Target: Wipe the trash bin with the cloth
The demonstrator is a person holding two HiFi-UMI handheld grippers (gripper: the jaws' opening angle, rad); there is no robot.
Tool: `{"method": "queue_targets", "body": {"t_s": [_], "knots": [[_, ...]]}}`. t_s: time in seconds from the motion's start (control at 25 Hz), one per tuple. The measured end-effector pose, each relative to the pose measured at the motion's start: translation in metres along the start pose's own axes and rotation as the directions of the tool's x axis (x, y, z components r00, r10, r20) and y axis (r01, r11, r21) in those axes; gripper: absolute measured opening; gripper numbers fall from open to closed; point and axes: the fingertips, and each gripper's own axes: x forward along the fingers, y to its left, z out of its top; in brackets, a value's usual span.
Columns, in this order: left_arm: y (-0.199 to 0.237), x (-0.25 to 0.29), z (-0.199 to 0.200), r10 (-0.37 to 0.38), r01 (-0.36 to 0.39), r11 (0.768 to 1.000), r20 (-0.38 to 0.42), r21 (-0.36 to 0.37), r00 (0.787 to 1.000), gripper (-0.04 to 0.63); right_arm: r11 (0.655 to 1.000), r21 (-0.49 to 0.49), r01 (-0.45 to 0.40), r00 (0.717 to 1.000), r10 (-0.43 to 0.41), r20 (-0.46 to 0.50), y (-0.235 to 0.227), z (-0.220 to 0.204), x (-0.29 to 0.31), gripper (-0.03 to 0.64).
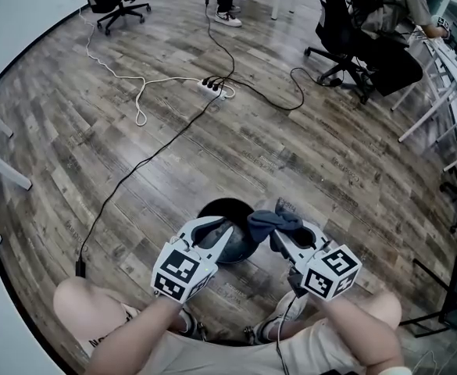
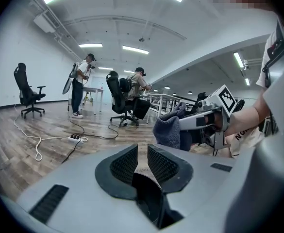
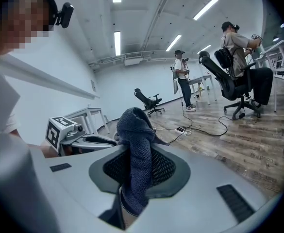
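A round black trash bin stands on the wood floor between the person's knees. My right gripper hangs over its right rim, shut on a dark blue-grey cloth. The cloth bunches up between the jaws of the right gripper and droops past them. My left gripper hovers over the bin's left side. Its jaws stand a narrow gap apart with nothing between them. From the left gripper view the cloth and right gripper show just ahead to the right.
A white power strip with black and white cables lies on the floor ahead. Black office chairs stand further off, one with a seated person. White table legs are at the right, and someone's feet at the top.
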Motion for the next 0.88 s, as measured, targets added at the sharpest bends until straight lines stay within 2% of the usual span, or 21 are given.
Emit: {"method": "queue_targets", "body": {"t_s": [0.88], "knots": [[-0.0084,0.0046,-0.0028,-0.034,0.033,0.999,-0.018,-0.037,0.999,0.074,0.999,0.038,0.007,1.000,-0.007,-0.018,-0.0024,-0.0037,0.0003,0.083]]}}
